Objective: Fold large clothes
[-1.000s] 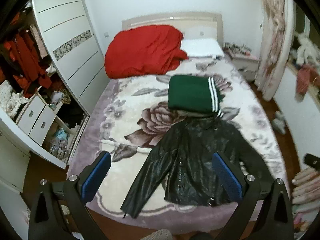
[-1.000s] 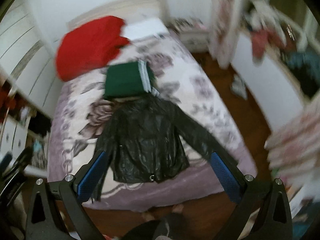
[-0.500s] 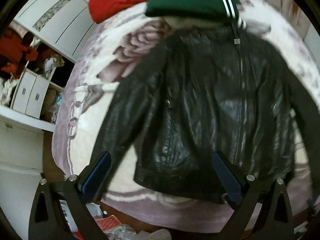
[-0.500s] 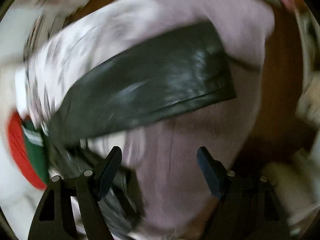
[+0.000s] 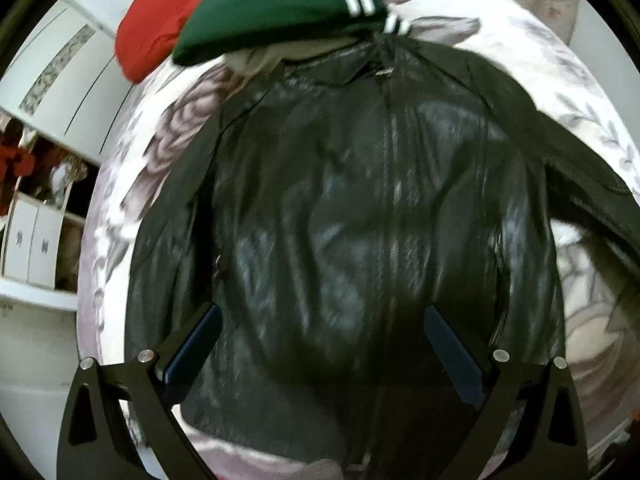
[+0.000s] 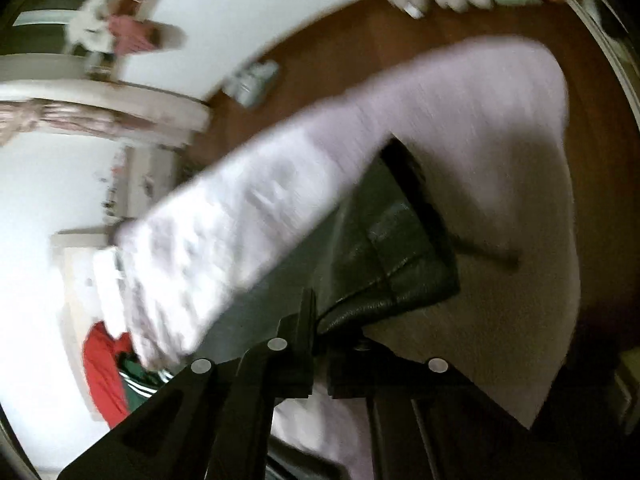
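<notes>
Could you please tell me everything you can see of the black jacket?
The jacket is black and glossy, leather-like, with a collar and a centre front seam. It lies front up and spread flat on the floral bedspread, collar tucked under the folded green garment. The right gripper is shut on one sleeve cuff at the bed's edge; the open left gripper hovers over its lower body.

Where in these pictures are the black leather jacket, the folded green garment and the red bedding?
black leather jacket [image 5: 360,240], left wrist view, middle of its front.
folded green garment [image 5: 276,12], left wrist view, its top surface.
red bedding [image 5: 160,32], left wrist view, its near side.
</notes>
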`<state>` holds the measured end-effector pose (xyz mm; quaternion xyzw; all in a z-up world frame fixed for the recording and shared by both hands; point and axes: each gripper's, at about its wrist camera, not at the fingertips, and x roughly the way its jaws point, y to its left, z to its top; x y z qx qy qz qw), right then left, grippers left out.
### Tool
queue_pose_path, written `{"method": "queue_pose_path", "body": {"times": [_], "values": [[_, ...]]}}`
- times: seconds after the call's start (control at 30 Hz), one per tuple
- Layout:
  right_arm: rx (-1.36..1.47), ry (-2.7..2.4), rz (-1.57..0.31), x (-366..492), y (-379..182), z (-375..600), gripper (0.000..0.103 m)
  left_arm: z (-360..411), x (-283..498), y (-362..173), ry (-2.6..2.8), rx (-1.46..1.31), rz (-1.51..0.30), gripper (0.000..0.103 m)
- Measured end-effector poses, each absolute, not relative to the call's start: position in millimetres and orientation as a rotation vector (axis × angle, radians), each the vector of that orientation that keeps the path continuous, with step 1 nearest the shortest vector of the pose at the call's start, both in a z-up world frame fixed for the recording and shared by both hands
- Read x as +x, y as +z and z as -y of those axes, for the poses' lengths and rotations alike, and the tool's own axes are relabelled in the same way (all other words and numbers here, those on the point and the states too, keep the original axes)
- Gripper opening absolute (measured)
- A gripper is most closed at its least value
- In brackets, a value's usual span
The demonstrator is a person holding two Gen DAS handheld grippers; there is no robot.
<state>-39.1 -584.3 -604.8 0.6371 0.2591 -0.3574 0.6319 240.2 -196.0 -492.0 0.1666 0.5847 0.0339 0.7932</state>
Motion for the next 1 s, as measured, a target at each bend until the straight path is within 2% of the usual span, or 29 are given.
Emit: {"method": "queue_pose_path", "body": {"times": [0.07,0.13,0.17,0.2,0.27,0.43,0.53,0.57,0.6,0.63,0.67,0.7,0.73,0.83,1.0], "values": [[1.385,-0.828,-0.601,-21.5,-581.3,598.8,0.003,203.7,248.1,-497.0,0.057,0.367,-1.247,0.103],[1.363,-0.803,-0.711,-6.5,-595.8,611.2,0.004,207.3,258.9,-505.8,0.046,0.357,-1.265,0.103],[1.398,-0.794,-0.753,-8.1,-608.4,611.0,0.012,211.1,264.5,-510.7,0.033,0.352,-1.280,0.103],[1.477,-0.768,-0.787,-11.2,-626.0,608.2,0.033,216.1,270.9,-515.5,0.019,0.357,-1.286,0.103],[1.594,-0.712,-0.751,-24.1,-649.6,601.6,0.063,227.1,285.6,-522.8,-0.001,0.391,-1.272,0.103],[1.763,-0.704,-0.497,-44.7,-688.1,596.5,0.065,248.3,317.2,-531.4,-0.014,0.403,-1.222,0.103],[1.800,-0.759,-0.314,-42.1,-693.0,593.0,0.065,260.4,343.1,-535.4,-0.004,0.344,-1.218,0.103],[1.835,-0.745,-0.204,-40.7,-694.3,589.9,0.059,264.7,351.6,-538.1,-0.001,0.326,-1.218,0.103],[1.883,-0.709,-0.112,-34.7,-697.6,586.8,0.049,269.7,358.7,-542.7,-0.003,0.313,-1.219,0.103],[1.896,-0.708,-0.102,-23.5,-701.7,584.5,0.044,275.8,366.2,-551.5,-0.012,0.319,-1.231,0.103],[1.885,-0.728,-0.104,-17.7,-702.1,583.0,0.033,283.0,372.5,-564.1,-0.015,0.349,-1.255,0.103],[1.861,-0.752,-0.142,-10.2,-703.0,582.4,0.014,288.7,376.5,-578.6,-0.017,0.383,-1.284,0.103],[1.845,-0.773,-0.186,-1.2,-704.3,583.0,0.006,291.5,377.2,-589.9,-0.022,0.408,-1.291,0.103],[1.799,-0.818,-0.280,15.2,-695.7,593.2,0.006,290.6,375.7,-595.4,-0.050,0.402,-1.264,0.103],[1.603,-0.786,-0.352,30.3,-619.1,591.7,0.005,259.5,369.5,-564.6,-0.057,0.343,-1.240,0.103]]}}
